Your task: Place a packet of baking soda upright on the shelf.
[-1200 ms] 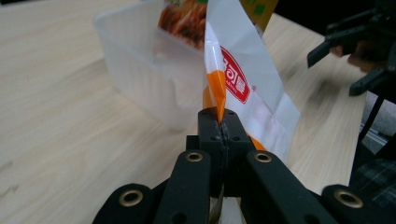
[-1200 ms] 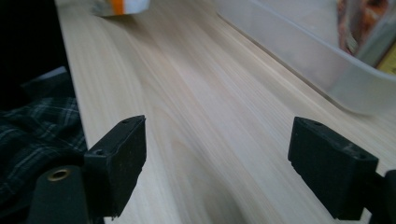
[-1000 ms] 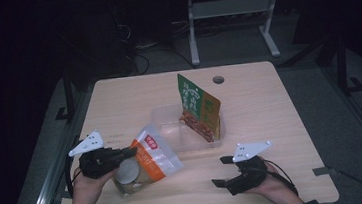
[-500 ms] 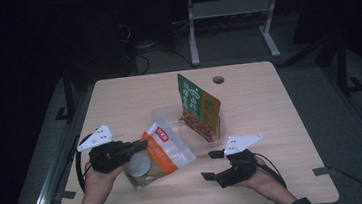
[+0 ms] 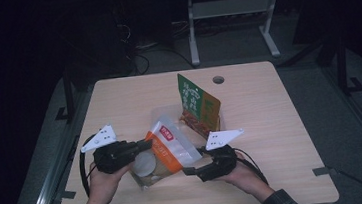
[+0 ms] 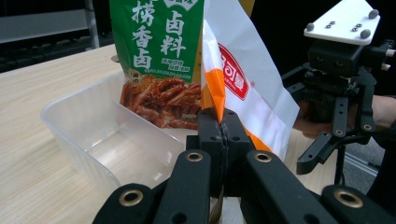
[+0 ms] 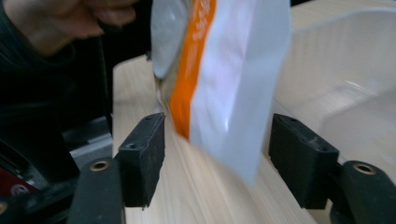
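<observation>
Between the left gripper [image 6: 223, 140] jaws, clamped shut, sits the orange-and-white pouch [image 5: 169, 146] edge. The right gripper [image 7: 215, 154] jaws, just closing, straddle its corner without contact. Beyond stand the clear tray [image 6: 84, 121] and green packet [image 5: 196, 103].

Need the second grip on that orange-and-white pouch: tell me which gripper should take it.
Right. The right gripper has its closing jaws either side of the orange-and-white pouch, not yet pressing. The left gripper is already shut on its edge.
</observation>
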A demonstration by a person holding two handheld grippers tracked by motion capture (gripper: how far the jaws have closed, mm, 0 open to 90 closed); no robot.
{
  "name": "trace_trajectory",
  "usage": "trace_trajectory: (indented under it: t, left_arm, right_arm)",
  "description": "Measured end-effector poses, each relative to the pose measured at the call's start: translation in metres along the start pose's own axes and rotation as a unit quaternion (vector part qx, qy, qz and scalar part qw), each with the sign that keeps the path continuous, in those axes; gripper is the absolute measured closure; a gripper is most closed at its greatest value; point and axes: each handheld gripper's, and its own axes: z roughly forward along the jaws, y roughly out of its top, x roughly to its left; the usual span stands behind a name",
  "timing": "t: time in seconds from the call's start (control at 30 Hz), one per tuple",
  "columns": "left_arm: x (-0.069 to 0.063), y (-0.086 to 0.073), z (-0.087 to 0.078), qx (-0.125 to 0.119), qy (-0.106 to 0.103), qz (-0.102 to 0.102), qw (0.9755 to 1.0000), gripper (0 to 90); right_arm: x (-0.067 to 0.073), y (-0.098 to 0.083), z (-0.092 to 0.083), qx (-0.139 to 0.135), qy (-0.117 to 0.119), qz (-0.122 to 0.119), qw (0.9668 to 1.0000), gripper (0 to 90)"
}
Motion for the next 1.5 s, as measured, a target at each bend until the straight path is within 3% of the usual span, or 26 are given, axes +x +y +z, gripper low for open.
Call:
trace_trajectory:
  t: [0.23,0.43,0.73,0.9,1.07,1.2,1.5]
  left_arm:
    - [-0.002,-0.001,0.0,-0.004,0.0,-0.001,1.0,89.7]
    - [-0.003,-0.001,-0.001,-0.009,0.003,-0.003,0.9999,89.7]
    - [-0.001,-0.003,-0.002,-0.011,0.005,-0.008,0.9999,89.6]
    - [-0.002,-0.004,-0.003,-0.011,0.01,-0.008,0.9999,89.6]
    - [-0.003,-0.007,-0.001,-0.004,0.016,-0.003,0.9999,89.5]
    - [-0.004,-0.011,0.002,0.003,0.02,0.001,0.9998,89.3]
    - [-0.003,-0.018,0.016,0.025,0.006,-0.007,0.9996,85.7]
  right_arm:
    - [0.001,0.01,0.018,-0.024,0.021,0.006,0.9995,53.4]
    - [0.0,0.015,0.026,-0.045,0.026,0.012,0.9986,65.1]
    - [-0.004,0.016,0.031,-0.047,0.051,0.024,0.9973,88.5]
    - [-0.005,0.017,0.031,-0.048,0.064,0.015,0.9967,89.6]
    - [-0.006,0.019,0.031,-0.039,0.093,0.005,0.9949,90.0]
    - [-0.002,0.021,0.03,-0.031,0.095,-0.008,0.995,90.0]
    - [0.007,0.027,0.025,-0.025,0.099,-0.03,0.9943,90.0]
